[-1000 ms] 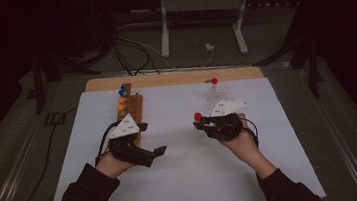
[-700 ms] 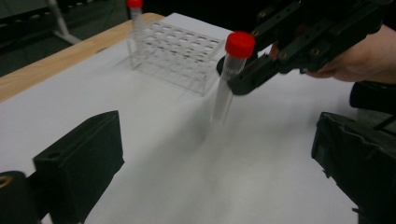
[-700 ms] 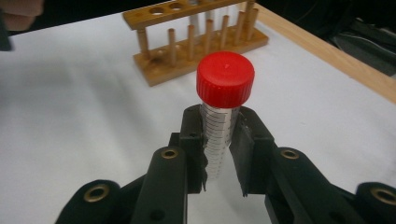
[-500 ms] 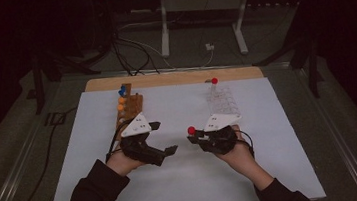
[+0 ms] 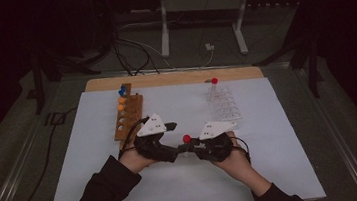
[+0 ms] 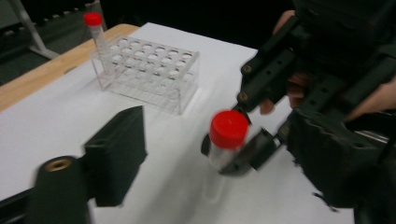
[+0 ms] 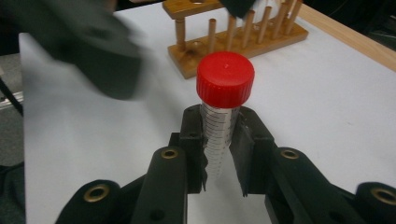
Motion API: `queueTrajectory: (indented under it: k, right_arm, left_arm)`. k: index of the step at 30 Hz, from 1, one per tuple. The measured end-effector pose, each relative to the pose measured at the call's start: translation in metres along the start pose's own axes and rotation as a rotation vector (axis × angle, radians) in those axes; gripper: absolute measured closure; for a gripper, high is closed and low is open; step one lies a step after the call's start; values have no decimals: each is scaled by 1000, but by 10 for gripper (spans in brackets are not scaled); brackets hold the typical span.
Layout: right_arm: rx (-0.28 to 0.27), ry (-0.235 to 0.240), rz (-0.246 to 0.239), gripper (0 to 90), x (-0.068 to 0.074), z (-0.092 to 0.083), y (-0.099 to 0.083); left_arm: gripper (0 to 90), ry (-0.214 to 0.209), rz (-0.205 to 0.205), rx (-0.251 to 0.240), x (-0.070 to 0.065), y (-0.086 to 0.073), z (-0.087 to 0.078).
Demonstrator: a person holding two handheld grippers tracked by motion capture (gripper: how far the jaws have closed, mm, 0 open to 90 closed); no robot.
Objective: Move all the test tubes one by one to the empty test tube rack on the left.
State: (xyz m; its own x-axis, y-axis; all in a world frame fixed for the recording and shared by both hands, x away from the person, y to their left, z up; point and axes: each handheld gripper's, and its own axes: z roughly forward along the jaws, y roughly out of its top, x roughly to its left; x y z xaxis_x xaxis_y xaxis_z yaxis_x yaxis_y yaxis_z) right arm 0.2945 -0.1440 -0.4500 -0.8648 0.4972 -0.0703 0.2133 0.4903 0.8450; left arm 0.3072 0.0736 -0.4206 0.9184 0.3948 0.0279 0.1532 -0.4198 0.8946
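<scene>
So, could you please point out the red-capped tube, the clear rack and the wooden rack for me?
red-capped tube (image 7: 225, 79): right gripper view, on the side of its red cap.
clear rack (image 6: 154, 95): left gripper view, on its near front wall.
wooden rack (image 5: 134, 116): high view, on its bare top board.

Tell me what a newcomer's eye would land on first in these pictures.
First, the red-capped tube, clamped upright in the right tongs at the middle of the white mat, near the person's edge. Next, the left tongs beside it, whose jaws have just been closing but do not yet press the tube. Behind stand a clear rack with one red-capped tube at its far corner, and a wooden rack on the left.
</scene>
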Motion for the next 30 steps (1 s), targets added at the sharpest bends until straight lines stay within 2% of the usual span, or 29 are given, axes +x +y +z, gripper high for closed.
queueTrajectory:
  k: [3,7,13,17,22,30]
  right_arm:
    - [-4,8,-2,749,3,0,2]
    - [-6,5,-5,749,3,-1,2]
    - [-1,-2,1,749,2,-1,2]
    - [-3,-2,3,748,1,-1,2]
    - [-14,-10,0,731,2,-2,2]
    - [-48,-43,3,509,1,-12,6]
  left_arm:
    - [390,-7,17,8,-1,-1,3]
    - [536,12,35,16,-3,-1,7]
    - [701,-18,65,30,-5,-1,8]
    - [717,-18,77,31,-4,1,8]
    - [720,-30,57,31,-1,3,5]
    - [721,7,29,27,7,6,-10]
